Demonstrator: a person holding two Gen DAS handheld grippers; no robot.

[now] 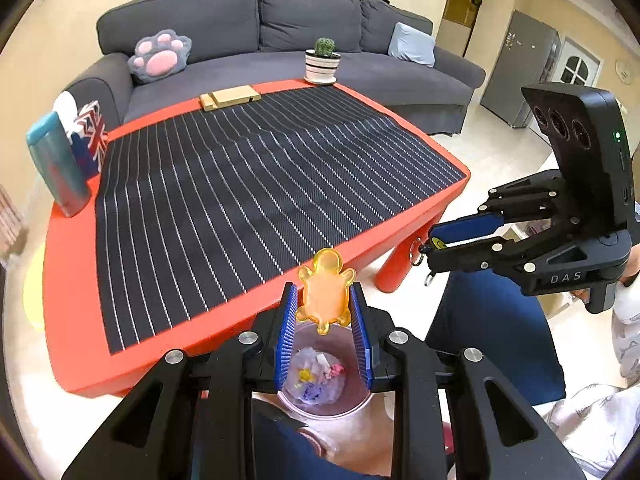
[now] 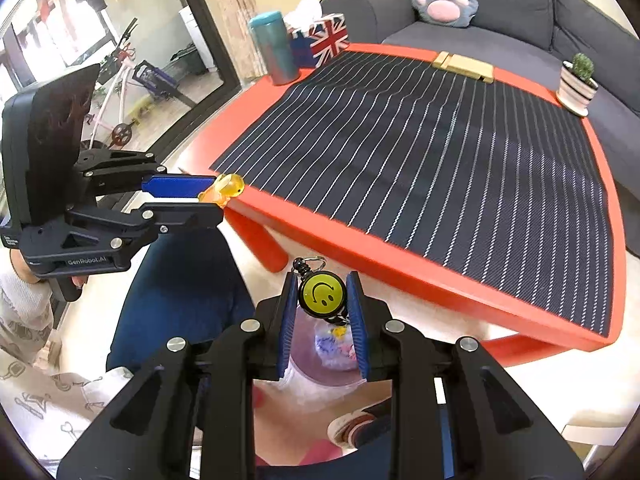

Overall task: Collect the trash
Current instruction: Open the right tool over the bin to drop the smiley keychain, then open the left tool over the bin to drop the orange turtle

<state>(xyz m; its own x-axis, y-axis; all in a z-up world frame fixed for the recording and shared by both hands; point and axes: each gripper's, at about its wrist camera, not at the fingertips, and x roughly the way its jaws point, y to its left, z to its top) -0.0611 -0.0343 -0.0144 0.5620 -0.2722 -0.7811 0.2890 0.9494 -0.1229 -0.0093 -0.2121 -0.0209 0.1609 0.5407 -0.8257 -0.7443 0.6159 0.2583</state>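
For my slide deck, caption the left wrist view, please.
Left gripper holds an orange translucent turtle toy above a pink trash bin.

I see a glossy translucent orange turtle toy, a shiny yellow plastic smiley badge reel, and a matt woven striped mat over smooth red plastic table.

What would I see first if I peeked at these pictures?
An orange turtle pinched in the left gripper, right over a pink bin. Next, a yellow smiley badge squeezed in the right gripper, beside the red table.
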